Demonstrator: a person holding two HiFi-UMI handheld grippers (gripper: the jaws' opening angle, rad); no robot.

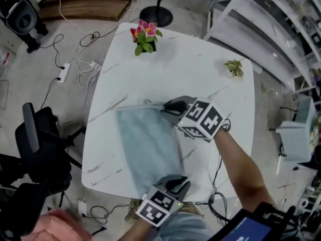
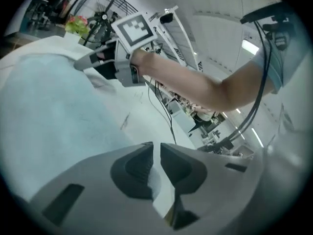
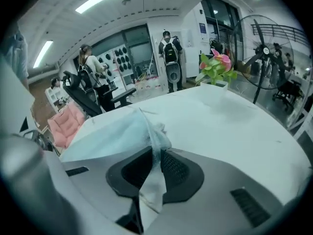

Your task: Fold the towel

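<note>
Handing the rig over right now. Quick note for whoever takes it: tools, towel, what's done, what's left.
Left tool: shut on the towel, at its near right corner as the head view shows it.
Right tool: shut on the towel's far right corner, with fabric bunched between its jaws.
Towel: spread flat on the white table, apart from the flower pot at the far edge.
Done: both corners of one edge are gripped. No fold shows yet.
Left: probably lift that edge, carry it across to the opposite edge and release.
</note>
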